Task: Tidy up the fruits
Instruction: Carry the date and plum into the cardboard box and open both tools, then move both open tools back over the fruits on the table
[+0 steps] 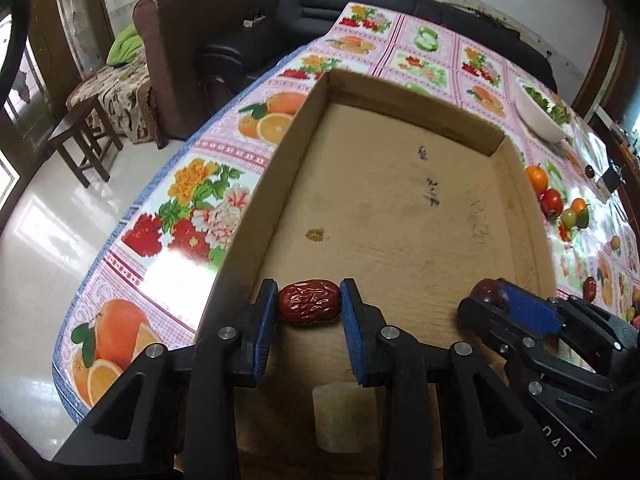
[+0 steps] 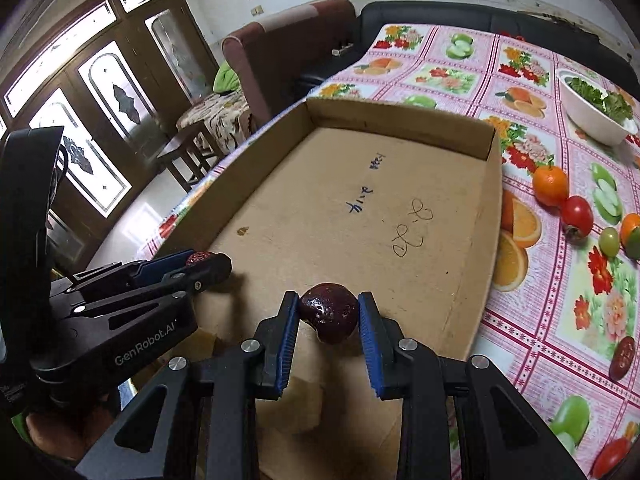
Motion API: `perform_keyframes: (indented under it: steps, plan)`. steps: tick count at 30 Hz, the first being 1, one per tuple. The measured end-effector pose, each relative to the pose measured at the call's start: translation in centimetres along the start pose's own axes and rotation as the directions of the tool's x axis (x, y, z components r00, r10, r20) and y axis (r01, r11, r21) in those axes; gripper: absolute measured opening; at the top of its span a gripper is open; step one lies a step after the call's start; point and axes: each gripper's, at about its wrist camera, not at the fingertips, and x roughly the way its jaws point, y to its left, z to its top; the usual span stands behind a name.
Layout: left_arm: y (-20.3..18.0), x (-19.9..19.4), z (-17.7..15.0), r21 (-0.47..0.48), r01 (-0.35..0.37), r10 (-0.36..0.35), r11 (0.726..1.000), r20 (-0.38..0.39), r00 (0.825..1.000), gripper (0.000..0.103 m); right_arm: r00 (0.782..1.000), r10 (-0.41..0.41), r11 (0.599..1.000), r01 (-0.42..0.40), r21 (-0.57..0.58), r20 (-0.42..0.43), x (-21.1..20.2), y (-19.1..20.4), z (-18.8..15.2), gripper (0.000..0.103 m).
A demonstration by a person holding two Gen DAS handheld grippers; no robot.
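A shallow cardboard box (image 1: 400,208) lies on the fruit-print tablecloth. My left gripper (image 1: 309,306) is shut on a wrinkled red date (image 1: 309,307) over the box's near left part. My right gripper (image 2: 329,312) is shut on a dark red date (image 2: 330,312) over the box's near part (image 2: 360,208). In the left wrist view the right gripper (image 1: 496,300) shows at the right with its date (image 1: 486,292). In the right wrist view the left gripper (image 2: 204,262) shows at the left with its date (image 2: 200,257).
Right of the box lie an orange (image 2: 551,184), a red tomato (image 2: 577,216), a green grape (image 2: 609,241) and another date (image 2: 622,358). A white bowl of greens (image 2: 592,108) stands far right. Sofas and a stool stand beyond the table's left edge.
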Motion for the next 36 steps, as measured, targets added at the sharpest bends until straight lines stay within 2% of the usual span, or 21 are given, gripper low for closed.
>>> perform_keyframes:
  steps: [3,6,10,14,18,21,25,36]
  plan:
    - [0.2,0.0,-0.1,-0.013,0.007,-0.007,1.000,-0.002,1.000,0.030,1.000,-0.021,1.000,0.020,-0.018,-0.005,0.4,0.1,0.0,0.033]
    - [0.3,-0.3,-0.1,-0.029,0.019,-0.020,0.999,-0.013,1.000,0.036,1.000,-0.020,1.000,0.020,-0.024,-0.002,0.5,0.1,0.1,0.033]
    - [0.3,-1.8,-0.2,-0.040,0.025,-0.024,0.999,0.020,0.999,0.045,1.000,-0.012,1.000,0.012,-0.020,0.010,-0.2,0.0,0.1,0.037]
    - [-0.2,-3.4,-0.4,-0.040,0.035,-0.033,0.999,0.053,0.998,0.046,0.999,-0.006,1.000,0.006,-0.007,0.053,-2.3,-0.3,-0.2,0.039]
    - [-1.3,-4.8,-0.6,-0.011,0.039,-0.038,0.999,0.076,0.996,0.052,0.995,-0.002,1.000,0.001,0.015,0.100,-5.3,-1.0,-1.1,0.039]
    - [-2.7,-5.7,-0.9,0.019,0.053,-0.054,0.998,0.091,0.994,0.052,0.991,-0.012,0.999,0.006,0.045,0.133,-7.5,-2.3,-2.0,0.045]
    - [-4.6,-6.5,-1.2,0.057,0.072,-0.077,0.996,0.094,0.993,0.052,0.986,-0.031,0.996,0.018,0.082,0.163,-9.8,-3.8,-3.4,0.045]
    - [-9.5,-8.0,-2.6,0.139,0.108,-0.119,0.984,0.078,0.990,0.056,0.970,-0.123,0.976,0.080,0.204,0.209,-15.5,-9.0,-7.7,0.048]
